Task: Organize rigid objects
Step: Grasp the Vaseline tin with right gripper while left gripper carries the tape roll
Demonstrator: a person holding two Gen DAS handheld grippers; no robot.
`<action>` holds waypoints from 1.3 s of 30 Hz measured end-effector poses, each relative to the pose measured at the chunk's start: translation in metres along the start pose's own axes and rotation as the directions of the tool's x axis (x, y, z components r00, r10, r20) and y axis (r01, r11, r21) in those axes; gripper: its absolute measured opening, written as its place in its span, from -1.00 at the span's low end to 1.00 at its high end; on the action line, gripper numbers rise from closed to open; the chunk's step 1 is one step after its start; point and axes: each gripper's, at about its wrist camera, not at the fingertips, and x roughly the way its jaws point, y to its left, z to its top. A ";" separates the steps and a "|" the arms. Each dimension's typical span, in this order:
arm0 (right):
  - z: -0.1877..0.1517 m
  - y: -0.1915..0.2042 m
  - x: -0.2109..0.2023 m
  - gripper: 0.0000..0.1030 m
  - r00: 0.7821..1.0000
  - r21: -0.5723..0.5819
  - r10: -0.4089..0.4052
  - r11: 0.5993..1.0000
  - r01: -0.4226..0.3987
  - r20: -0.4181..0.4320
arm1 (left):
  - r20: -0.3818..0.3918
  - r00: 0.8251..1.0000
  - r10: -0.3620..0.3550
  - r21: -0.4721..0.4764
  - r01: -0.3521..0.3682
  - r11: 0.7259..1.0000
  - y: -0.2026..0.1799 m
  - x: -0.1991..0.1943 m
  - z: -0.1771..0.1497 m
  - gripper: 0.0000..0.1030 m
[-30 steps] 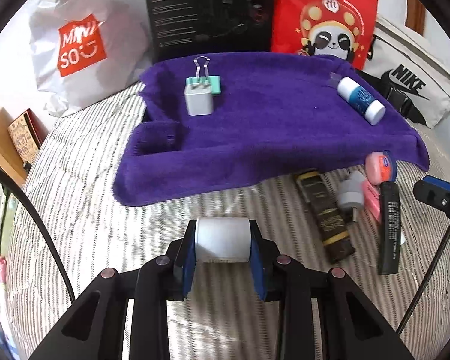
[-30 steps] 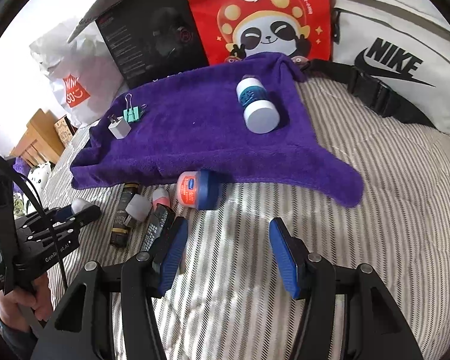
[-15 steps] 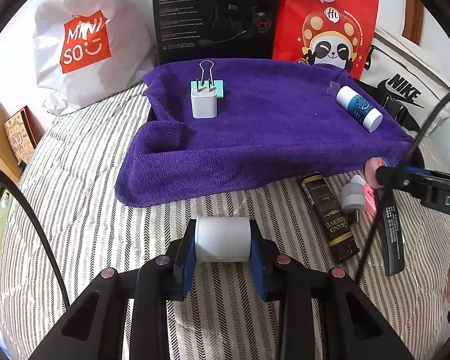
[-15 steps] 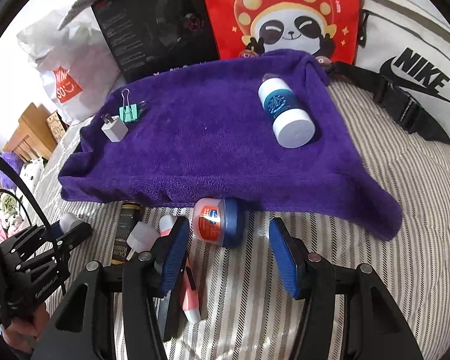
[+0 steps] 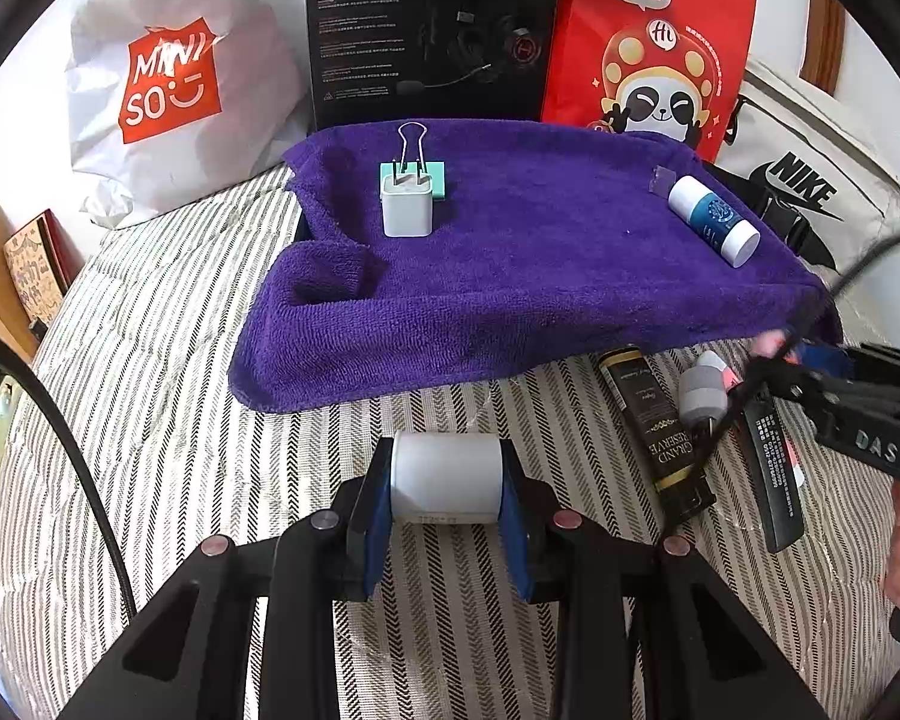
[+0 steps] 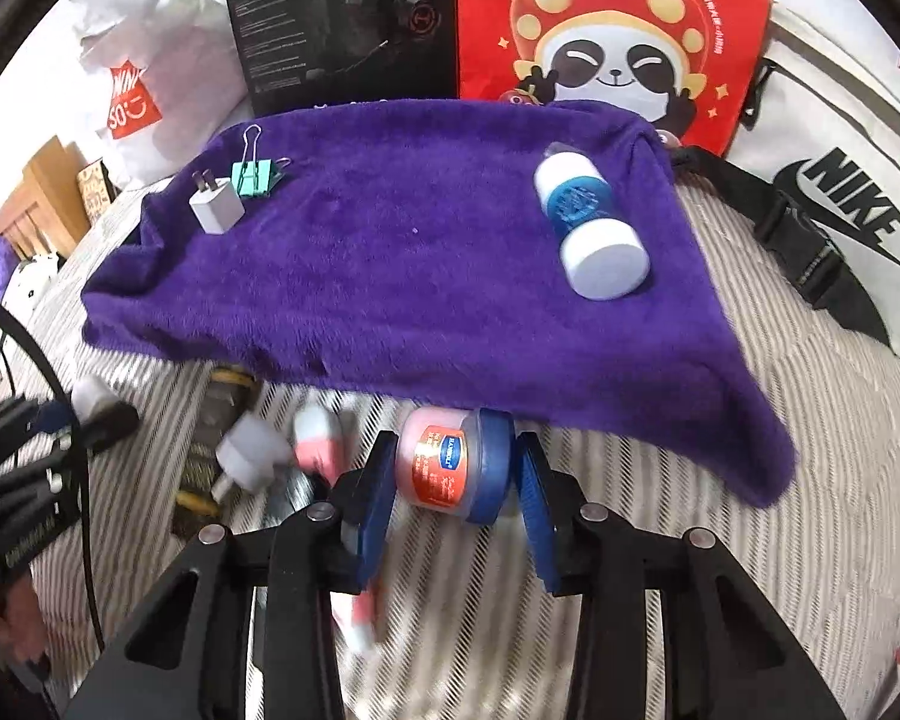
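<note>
Purple towel point(image 5: 540, 276): spread on the bed, carrying my charger point(image 5: 407, 208) and bottle point(image 5: 714, 220).
Left tongs point(image 5: 447, 480): pinching a white cylinder point(image 5: 447, 477) over the bed.
Right tongs point(image 6: 450, 474): astride the jar point(image 6: 450, 462) by the towel's edge; contact unclear.

Black hand-held gripper point(image 5: 446, 501), blue pads point(image 5: 377, 510)

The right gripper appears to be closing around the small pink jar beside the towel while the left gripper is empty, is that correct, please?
Not quite: the left gripper is not empty. The left wrist view shows it shut on a white cylinder. The rest holds: in the right wrist view the right gripper brackets the pink jar at the edge of the purple towel.
</note>
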 end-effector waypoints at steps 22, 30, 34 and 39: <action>-0.021 -0.007 -0.005 -0.23 0.995 0.005 -0.020 1.000 0.020 0.096 | 0.011 1.000 0.019 0.001 -0.019 1.000 -0.002 0.001 -0.001 -0.42; -0.021 -0.013 -0.007 -0.24 0.996 0.042 0.020 0.999 -0.023 0.084 | -0.004 1.000 -0.001 -0.017 0.001 1.000 0.003 -0.002 0.000 -0.43; -0.024 -0.016 -0.012 -0.24 0.996 0.056 0.052 0.997 -0.056 0.077 | -0.002 1.000 0.014 -0.023 -0.014 1.000 0.005 -0.007 0.000 -0.43; -0.024 -0.016 -0.019 -0.24 0.996 0.043 0.053 0.998 -0.056 0.071 | 0.005 1.000 -0.010 -0.043 0.010 0.999 0.008 -0.014 0.003 -0.43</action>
